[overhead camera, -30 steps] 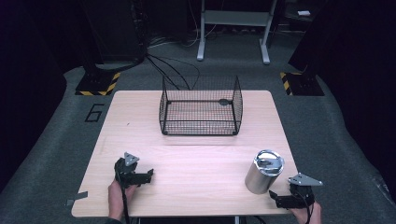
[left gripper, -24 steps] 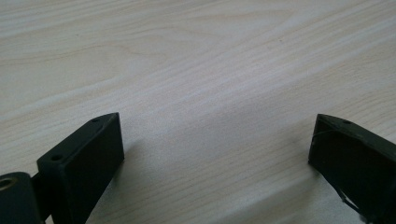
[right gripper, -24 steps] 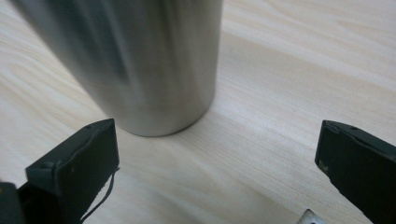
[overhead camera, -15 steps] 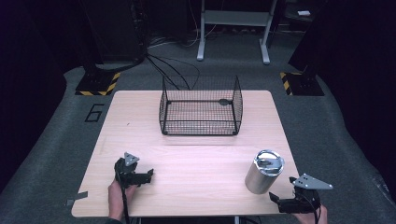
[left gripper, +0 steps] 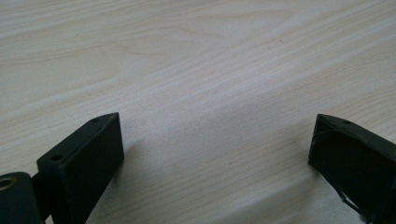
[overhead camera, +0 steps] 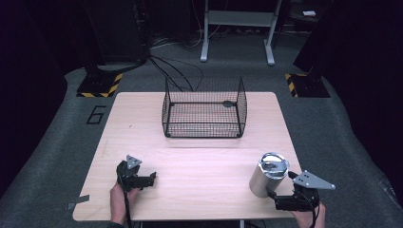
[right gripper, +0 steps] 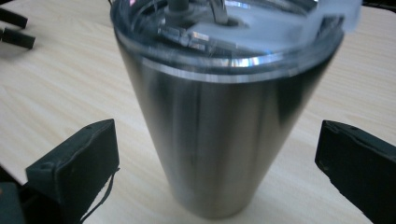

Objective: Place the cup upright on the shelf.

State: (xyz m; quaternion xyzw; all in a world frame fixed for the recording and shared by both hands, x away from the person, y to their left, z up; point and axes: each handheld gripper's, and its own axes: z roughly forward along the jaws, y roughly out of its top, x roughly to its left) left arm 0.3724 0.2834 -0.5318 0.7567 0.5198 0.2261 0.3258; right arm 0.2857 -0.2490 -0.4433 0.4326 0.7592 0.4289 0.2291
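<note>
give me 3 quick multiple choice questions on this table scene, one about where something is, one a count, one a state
1. Where does the steel tumbler stand?
A. inside the wire basket
B. on the table near the right gripper
C. on the floor

2. How many wire baskets are on the table?
A. one
B. two
C. three

3. How do the right gripper's jaws stand?
A. shut on the tumbler
B. shut on nothing
C. open, one on each side of the tumbler

Answers:
1. B, the high view shows it upright at the table's near right part, just ahead of the right gripper, well short of the wire basket.
2. A, a single black basket sits at the far middle.
3. C, the right gripper view shows both jaws spread wide, with gaps to the tumbler's wall.
</note>
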